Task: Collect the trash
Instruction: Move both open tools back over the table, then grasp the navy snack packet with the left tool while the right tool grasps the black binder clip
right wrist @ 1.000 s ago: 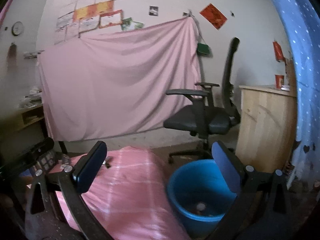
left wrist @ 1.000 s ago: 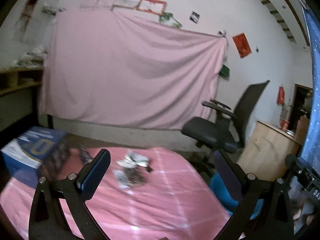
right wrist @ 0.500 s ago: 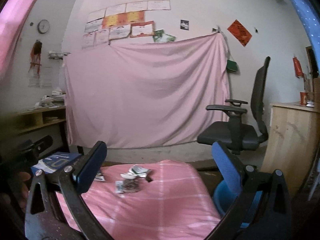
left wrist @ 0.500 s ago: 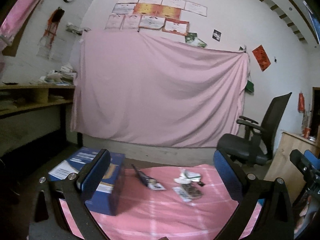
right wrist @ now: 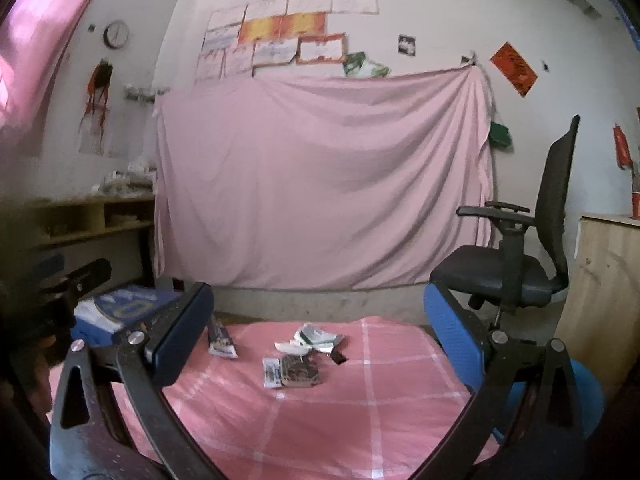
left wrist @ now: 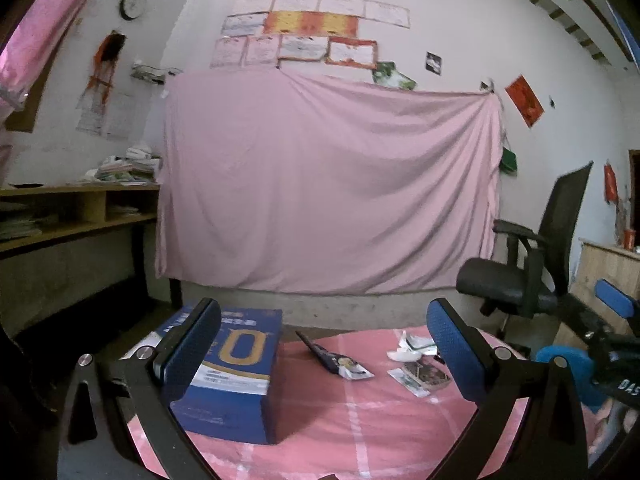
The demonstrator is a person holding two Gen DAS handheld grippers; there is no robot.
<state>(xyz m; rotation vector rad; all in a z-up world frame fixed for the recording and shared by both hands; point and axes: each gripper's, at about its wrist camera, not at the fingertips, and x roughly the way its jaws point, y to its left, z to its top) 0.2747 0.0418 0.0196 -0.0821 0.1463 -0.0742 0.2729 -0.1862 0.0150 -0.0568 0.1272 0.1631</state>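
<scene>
Wrappers lay ahead of our right gripper, jaws apart; left gripper gaped too, blue box crowding its left finger.

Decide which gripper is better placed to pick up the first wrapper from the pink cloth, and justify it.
Probably the right gripper: open, with the brown wrapper lying nearly centred between its fingers. For the left gripper, also open, the wrapper sits off right, and the blue box crowds its left side.
</scene>
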